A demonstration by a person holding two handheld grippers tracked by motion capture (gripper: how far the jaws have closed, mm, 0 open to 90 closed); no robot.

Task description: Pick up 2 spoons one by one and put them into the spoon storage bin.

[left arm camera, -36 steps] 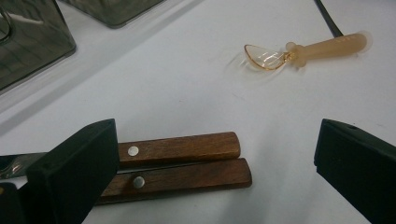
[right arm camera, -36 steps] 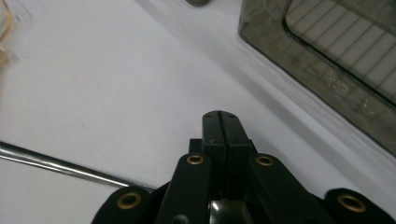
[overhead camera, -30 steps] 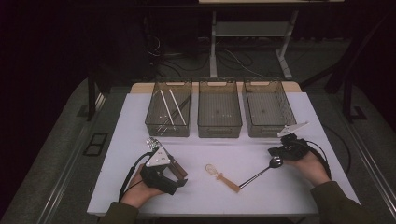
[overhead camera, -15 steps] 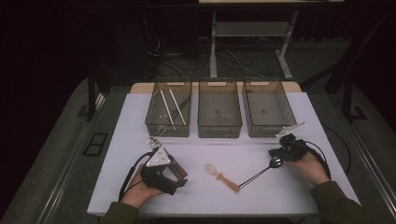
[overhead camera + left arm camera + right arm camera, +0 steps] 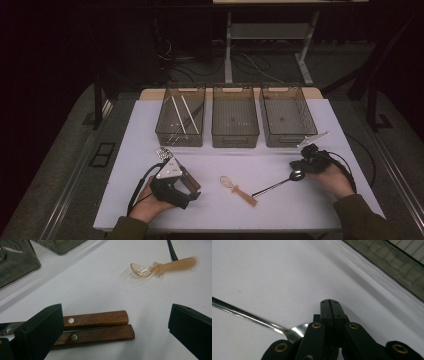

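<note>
Sorting cutlery looks like the job here. The right gripper [image 5: 303, 169] rests by the bowl of a shiny metal spoon [image 5: 280, 183]; its jaws are pressed together with nothing between them, so the spoon lies loose on the white worktop [image 5: 220, 212]. The left gripper [image 5: 113, 332] has its jaws wide apart around two knives with smooth brown wooden handles [image 5: 98, 327], not squeezing them. I think the next move is to close on those handles and carry them to one of the three see-through trays [image 5: 235, 135] at the back. A small orange plastic spoon [image 5: 160, 267] with a clear bowl lies between the two hands.
</note>
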